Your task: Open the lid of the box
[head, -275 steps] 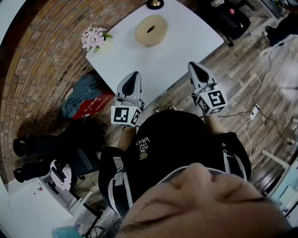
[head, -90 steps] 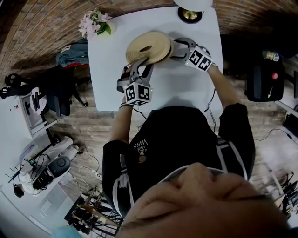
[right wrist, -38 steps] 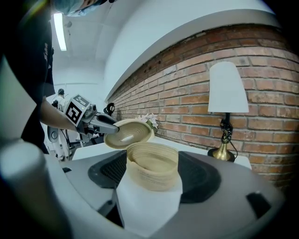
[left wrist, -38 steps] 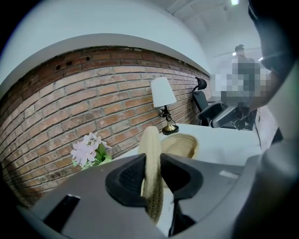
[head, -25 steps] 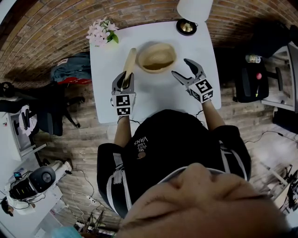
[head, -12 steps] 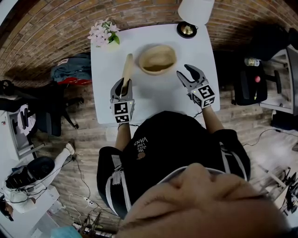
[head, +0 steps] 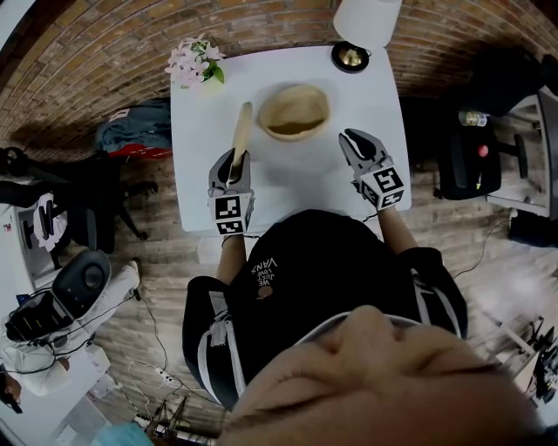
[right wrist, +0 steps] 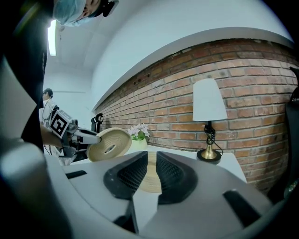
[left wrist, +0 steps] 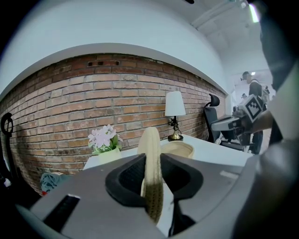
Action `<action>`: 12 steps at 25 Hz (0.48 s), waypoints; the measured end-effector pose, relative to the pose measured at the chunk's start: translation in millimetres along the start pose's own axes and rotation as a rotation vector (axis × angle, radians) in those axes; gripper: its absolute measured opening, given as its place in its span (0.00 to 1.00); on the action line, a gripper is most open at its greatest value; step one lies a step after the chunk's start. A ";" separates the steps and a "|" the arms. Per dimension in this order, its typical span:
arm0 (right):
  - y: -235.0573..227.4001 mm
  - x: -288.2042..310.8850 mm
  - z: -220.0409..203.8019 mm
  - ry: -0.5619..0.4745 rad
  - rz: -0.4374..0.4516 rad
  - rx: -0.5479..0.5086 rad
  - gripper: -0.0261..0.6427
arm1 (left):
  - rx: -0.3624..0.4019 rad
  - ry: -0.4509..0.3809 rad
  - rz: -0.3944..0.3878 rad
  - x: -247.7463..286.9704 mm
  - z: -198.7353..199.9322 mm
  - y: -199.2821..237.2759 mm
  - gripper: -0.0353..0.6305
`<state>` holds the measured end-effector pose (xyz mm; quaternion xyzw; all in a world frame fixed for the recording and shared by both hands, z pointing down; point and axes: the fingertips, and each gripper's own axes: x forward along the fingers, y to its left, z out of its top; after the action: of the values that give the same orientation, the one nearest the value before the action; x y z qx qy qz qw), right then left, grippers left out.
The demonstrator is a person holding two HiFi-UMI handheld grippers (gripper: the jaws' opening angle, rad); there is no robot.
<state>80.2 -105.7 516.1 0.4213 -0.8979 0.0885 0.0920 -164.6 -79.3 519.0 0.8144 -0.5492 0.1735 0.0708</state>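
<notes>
The round woven box (head: 295, 111) stands open in the middle of the white table (head: 288, 187). Its flat woven lid (head: 241, 129) is held on edge to the left of the box, with my left gripper (head: 230, 165) shut on its near rim. In the left gripper view the lid (left wrist: 152, 144) rises between the pads, and the box (left wrist: 178, 149) lies beyond. My right gripper (head: 353, 144) hovers right of the box; its jaws are closing, a narrow gap remains, and nothing is between them. Through that gap shows the box (right wrist: 150, 173), with the lid (right wrist: 108, 144) at left.
A pot of pink flowers (head: 193, 63) stands at the table's far left corner. A lamp (head: 364, 22) with a brass foot (head: 351, 57) is at the far right. Brick wall runs behind the table. Chairs and bags sit on the floor at both sides.
The right gripper's jaws have come together from wide open and drawn slightly right, away from the box. The left gripper keeps the lid upright in nearly the same place.
</notes>
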 end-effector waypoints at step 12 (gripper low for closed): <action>-17.3 -15.5 9.7 -0.025 -0.042 0.084 0.05 | 0.004 -0.037 0.020 -1.1 16.4 -5.6 0.20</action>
<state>102.5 -107.4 504.4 0.4447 -0.8854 0.1191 0.0647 -156.5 -81.2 503.8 0.8121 -0.5582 0.1602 0.0570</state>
